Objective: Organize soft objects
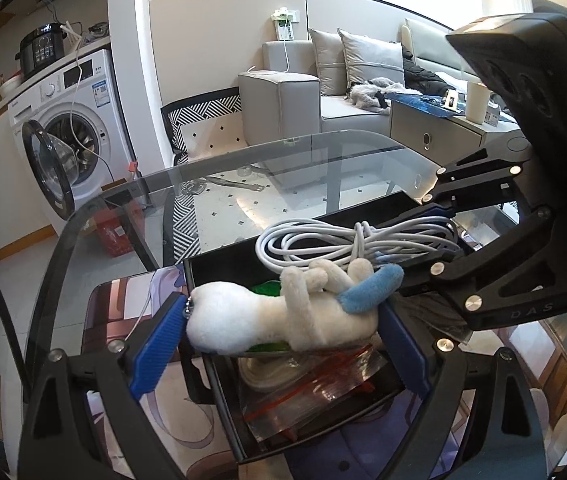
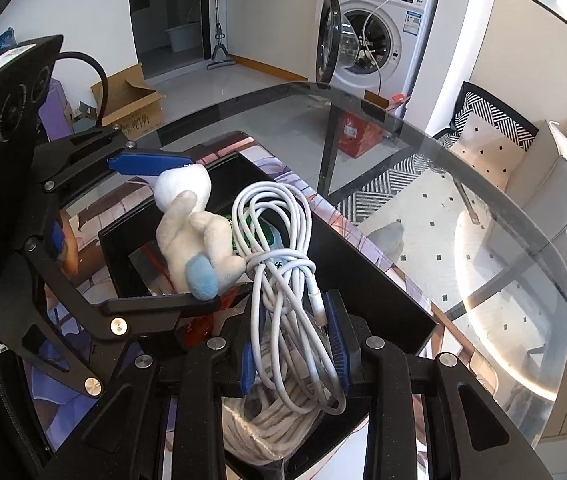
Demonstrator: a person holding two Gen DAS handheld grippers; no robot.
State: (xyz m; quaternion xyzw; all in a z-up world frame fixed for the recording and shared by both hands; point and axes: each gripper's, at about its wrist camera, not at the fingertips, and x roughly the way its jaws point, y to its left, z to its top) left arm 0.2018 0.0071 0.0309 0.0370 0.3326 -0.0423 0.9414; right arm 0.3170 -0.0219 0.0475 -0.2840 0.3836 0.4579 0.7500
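1. My left gripper is clamped across a white plush toy with a blue end. One blue pad presses the round head end, the other sits at the rump, so I have it lengthwise.
2. I carry the plush above the black bin, not resting in it. In the left wrist view I read clear space between its belly and the contents below.
3. My right gripper is closed on a coiled white cable, pinched near the plug end. The rest of the coil flops forward over the bin, touching the plush at its blue tip.
4. The narrow grip on the cable makes sense to me: the bundle is wound round its middle, and squeezing several strands together keeps the loops from spilling.
5. Already in the bin: a clear zip bag with a red strip, a green packet under the plush, and a bagged hank of pale rope beneath my right gripper.
6. The bin stands on a printed mat laid on the glass table, near the table's edge.
7. Both items hang over the same bin, side by side, so I judge both are bound for it.
8. Hedge: whether the cable's far loops already rest on the contents, I cannot tell; the plush and the coil hide that spot.
9. Risk as I see it: the loose loops could snag the plush's limbs when I let go.
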